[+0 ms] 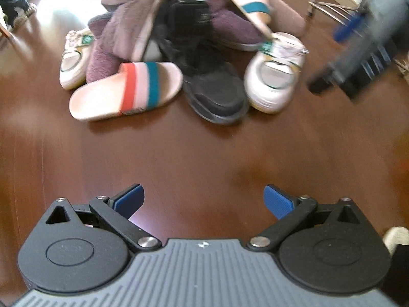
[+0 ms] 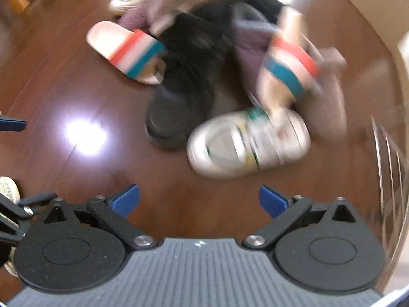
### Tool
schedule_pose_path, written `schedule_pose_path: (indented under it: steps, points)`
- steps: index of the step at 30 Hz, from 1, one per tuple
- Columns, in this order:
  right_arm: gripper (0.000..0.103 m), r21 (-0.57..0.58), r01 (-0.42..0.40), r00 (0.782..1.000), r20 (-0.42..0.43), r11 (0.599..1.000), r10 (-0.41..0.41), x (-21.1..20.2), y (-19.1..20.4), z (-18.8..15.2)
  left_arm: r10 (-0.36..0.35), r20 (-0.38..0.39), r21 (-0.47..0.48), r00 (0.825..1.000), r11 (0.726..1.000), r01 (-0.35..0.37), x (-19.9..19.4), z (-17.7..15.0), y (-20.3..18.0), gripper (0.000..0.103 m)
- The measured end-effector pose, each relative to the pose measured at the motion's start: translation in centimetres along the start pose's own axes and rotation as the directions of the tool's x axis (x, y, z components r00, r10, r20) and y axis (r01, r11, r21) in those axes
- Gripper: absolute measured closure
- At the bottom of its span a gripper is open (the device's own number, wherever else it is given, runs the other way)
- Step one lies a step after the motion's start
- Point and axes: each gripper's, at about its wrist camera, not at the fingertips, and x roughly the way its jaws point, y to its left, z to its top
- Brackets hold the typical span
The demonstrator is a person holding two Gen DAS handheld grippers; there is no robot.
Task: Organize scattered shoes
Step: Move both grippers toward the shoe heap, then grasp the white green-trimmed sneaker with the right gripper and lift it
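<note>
Left gripper point(image 1: 204, 200): jaws spread, nothing between them, hovering over bare wooden floor point(image 1: 204, 148) short of the shoe pile. Right gripper point(image 2: 199, 200): jaws spread too, empty; view is motion-blurred. Landmark is the black shoe point(image 1: 214, 89) at the pile's front. Striped slide point(image 1: 127, 90) lies flat, touching its left side; white sneaker point(image 1: 274, 74) sits just right of it. Second striped slide point(image 1: 249, 5) is tilted up behind the sneaker, resting on a purple slipper point(image 1: 235, 29). Beige fuzzy slipper point(image 1: 135, 18) leans behind-left of the black shoe.
</note>
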Motion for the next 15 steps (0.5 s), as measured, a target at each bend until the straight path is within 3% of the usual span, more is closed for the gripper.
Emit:
schedule_pose_path:
  steps: [3, 7, 11, 15]
  points:
    - [0.036, -0.079, -0.075, 0.996, 0.041, 0.994, 0.079, 1.1, 1.9, 7.6, 0.067, 0.014, -0.094, 0.998, 0.993, -0.065, 2.5, 0.6, 3.9, 0.002]
    - [0.038, -0.1, -0.152, 0.975, 0.146, 0.983, 0.166, 1.6, 4.7, 17.7, 0.02, -0.006, -0.151, 1.0, 0.988, -0.02, 3.9, 0.9, 7.5, 0.002]
    - [0.038, -0.044, -0.107, 0.98, 0.166, 0.993, 0.113, 5.2, 6.2, 28.0, -0.038, -0.025, -0.199, 0.999, 0.98, 0.032, 5.4, 1.1, 11.5, 0.002]
    - [0.036, 0.025, -0.027, 0.986, 0.162, 0.999, 0.023, 9.8, 7.1, 36.0, -0.094, -0.04, -0.245, 0.995, 0.966, 0.082, 6.9, 1.2, 15.3, 0.002]
